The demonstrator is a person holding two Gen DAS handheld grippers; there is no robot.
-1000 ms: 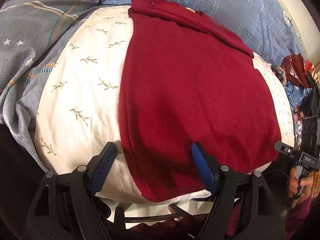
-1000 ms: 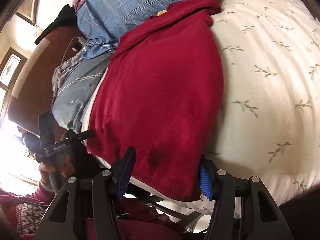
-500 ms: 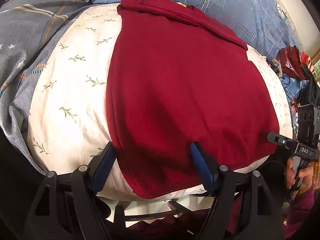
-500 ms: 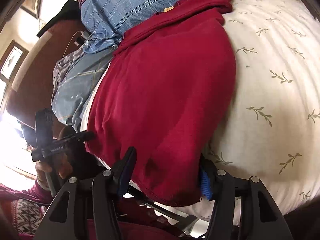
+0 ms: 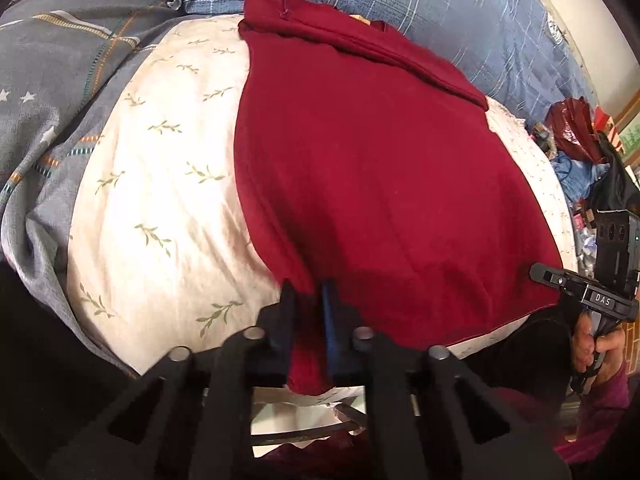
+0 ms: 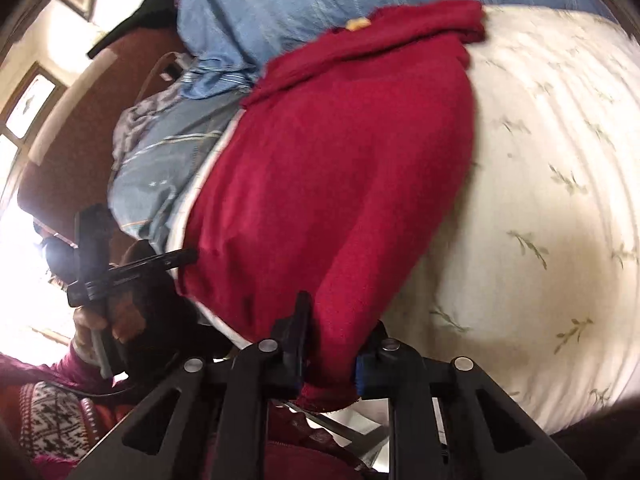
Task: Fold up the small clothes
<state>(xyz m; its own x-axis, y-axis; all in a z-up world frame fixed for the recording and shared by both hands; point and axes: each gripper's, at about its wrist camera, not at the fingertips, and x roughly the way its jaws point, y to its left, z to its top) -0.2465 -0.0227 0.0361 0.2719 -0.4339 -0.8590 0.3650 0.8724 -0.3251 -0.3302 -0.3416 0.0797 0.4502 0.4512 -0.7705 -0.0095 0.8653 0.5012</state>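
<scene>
A dark red garment (image 5: pixel 380 184) lies spread flat on a cream leaf-print pillow (image 5: pixel 160 208), its far end folded over. My left gripper (image 5: pixel 308 304) is shut on the garment's near left corner. My right gripper (image 6: pixel 328 344) is shut on the near right corner of the same red garment (image 6: pixel 340 168), which bunches between the fingers. The right gripper also shows at the right edge of the left wrist view (image 5: pixel 584 292). The left gripper shows at the left of the right wrist view (image 6: pixel 176 258).
A blue plaid blanket (image 5: pixel 420 12) lies behind the pillow. A grey star-print cover (image 5: pixel 44 92) lies to the left. Clutter with a red bag (image 5: pixel 572 128) stands at the far right. A brown headboard (image 6: pixel 72 152) is at the left of the right wrist view.
Both grippers were open astride the garment's near hem. Both have closed on its corners, and the cloth now puckers between the fingers.
</scene>
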